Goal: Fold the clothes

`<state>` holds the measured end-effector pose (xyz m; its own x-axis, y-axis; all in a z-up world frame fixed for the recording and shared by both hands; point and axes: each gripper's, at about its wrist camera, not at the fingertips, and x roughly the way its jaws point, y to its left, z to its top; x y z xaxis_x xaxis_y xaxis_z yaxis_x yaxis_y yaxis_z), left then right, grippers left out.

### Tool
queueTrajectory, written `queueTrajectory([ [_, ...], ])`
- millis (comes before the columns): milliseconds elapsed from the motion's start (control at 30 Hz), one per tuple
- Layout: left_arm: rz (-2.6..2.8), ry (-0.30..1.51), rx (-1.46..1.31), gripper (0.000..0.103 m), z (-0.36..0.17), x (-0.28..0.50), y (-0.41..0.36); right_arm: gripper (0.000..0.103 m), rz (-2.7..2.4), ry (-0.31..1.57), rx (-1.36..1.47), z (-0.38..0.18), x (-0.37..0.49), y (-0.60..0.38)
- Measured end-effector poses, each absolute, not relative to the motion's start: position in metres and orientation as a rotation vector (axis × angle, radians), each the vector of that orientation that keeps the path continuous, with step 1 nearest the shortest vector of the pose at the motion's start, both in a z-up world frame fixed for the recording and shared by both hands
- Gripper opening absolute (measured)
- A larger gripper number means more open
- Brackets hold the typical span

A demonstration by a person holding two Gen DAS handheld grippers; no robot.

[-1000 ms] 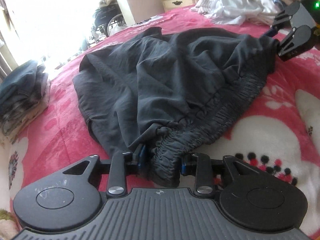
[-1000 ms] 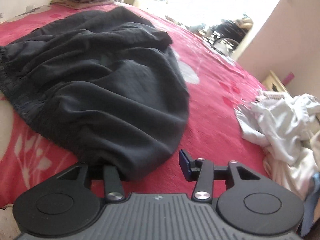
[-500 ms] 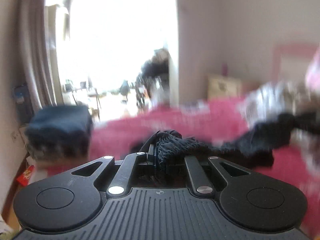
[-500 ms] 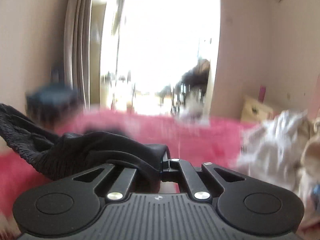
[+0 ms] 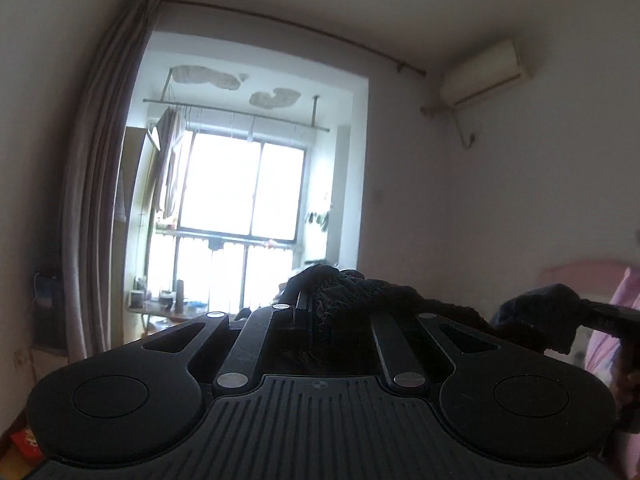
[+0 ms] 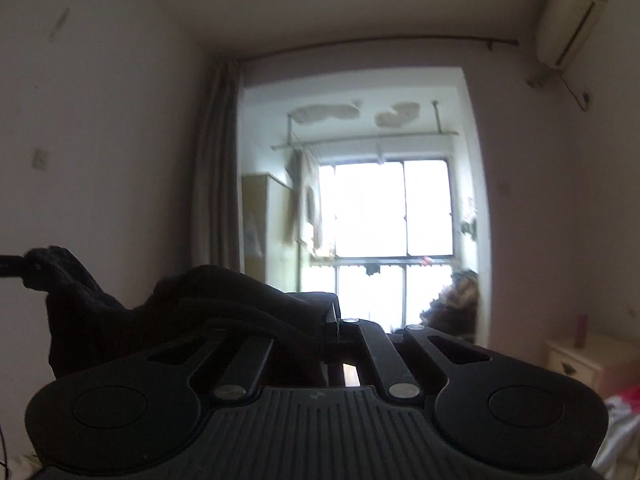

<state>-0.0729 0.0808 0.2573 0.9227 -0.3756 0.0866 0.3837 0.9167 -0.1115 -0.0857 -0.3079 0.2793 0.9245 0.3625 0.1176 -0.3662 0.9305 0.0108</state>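
Note:
Both grippers are raised and face the window, with the bed out of view. My left gripper (image 5: 320, 312) is shut on the gathered elastic waistband of the black shorts (image 5: 384, 300). The waistband runs right to my right gripper (image 5: 612, 318) at the frame edge. In the right wrist view my right gripper (image 6: 320, 320) is shut on the other end of the black shorts (image 6: 208, 300). The cloth runs left to the left gripper (image 6: 16, 266). The rest of the shorts hangs below, hidden.
A bright window (image 5: 240, 220) with a drying rail and hanging clothes is ahead. A curtain (image 5: 96, 200) hangs at the left, an air conditioner (image 5: 484, 72) is high on the right wall. A small nightstand (image 6: 580, 356) stands at the lower right.
Both grippers closed on the waistband and lifted the black shorts off the red bed. Both views swung up from the bed to the window and walls.

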Motion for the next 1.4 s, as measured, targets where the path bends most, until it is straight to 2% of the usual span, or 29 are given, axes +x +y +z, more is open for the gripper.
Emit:
queueTrajectory([
  [167, -0.46, -0.01, -0.185, 0.006, 0.269, -0.089, 0.084, 0.002, 0.456, -0.122, 0.049, 0.31, -0.117, -0.322],
  [300, -0.522, 0.103, -0.247, 0.006, 0.252, -0.074, 0.085, 0.002, 0.474, -0.054, 0.11, 0.295, -0.12, -0.341],
  [467, -0.491, 0.306, -0.257, 0.006, 0.187, -0.011, 0.082, 0.002, 0.422, 0.124, 0.151, 0.228, -0.062, -0.358],
  [633, -0.398, 0.568, -0.266, 0.006, 0.097, 0.096, 0.081, 0.002, 0.382, 0.436, 0.201, 0.134, 0.051, -0.361],
  [733, -0.346, 0.647, -0.216, 0.006, 0.053, 0.157, 0.074, 0.002, 0.351, 0.609, 0.222, 0.08, 0.124, -0.359],
  [967, -0.298, 0.815, -0.167, 0.007, -0.024, 0.272, 0.043, 0.002, 0.253, 0.878, 0.243, -0.02, 0.261, -0.351],
  [1000, -0.297, 0.835, -0.17, 0.007, -0.037, 0.277, 0.041, 0.002, 0.246, 0.914, 0.259, -0.028, 0.272, -0.35],
  [1067, -0.307, 0.902, -0.193, 0.015, -0.06, 0.288, 0.037, 0.002, 0.201, 0.971, 0.299, -0.051, 0.292, -0.353],
  [1100, -0.301, 0.947, -0.223, 0.018, -0.074, 0.297, 0.038, 0.006, 0.176, 0.997, 0.319, -0.063, 0.301, -0.355],
  [1133, -0.289, 0.985, -0.259, 0.025, -0.086, 0.305, 0.04, 0.008, 0.16, 1.028, 0.343, -0.073, 0.308, -0.358],
  [1167, -0.275, 1.017, -0.299, 0.031, -0.097, 0.309, 0.043, 0.016, 0.15, 1.061, 0.367, -0.083, 0.312, -0.361],
  [1200, -0.26, 1.038, -0.348, 0.038, -0.106, 0.312, 0.047, 0.031, 0.14, 1.094, 0.392, -0.093, 0.317, -0.364],
  [1300, -0.222, 1.055, -0.527, 0.047, -0.124, 0.316, 0.068, 0.043, 0.108, 1.192, 0.466, -0.122, 0.33, -0.374],
  [1333, -0.222, 1.051, -0.59, 0.051, -0.128, 0.317, 0.075, 0.047, 0.119, 1.198, 0.487, -0.124, 0.332, -0.378],
  [1367, -0.222, 1.045, -0.64, 0.052, -0.13, 0.317, 0.081, 0.055, 0.125, 1.177, 0.489, -0.12, 0.331, -0.381],
  [1400, -0.22, 1.037, -0.677, 0.053, -0.129, 0.316, 0.087, 0.057, 0.124, 1.15, 0.484, -0.114, 0.328, -0.385],
])
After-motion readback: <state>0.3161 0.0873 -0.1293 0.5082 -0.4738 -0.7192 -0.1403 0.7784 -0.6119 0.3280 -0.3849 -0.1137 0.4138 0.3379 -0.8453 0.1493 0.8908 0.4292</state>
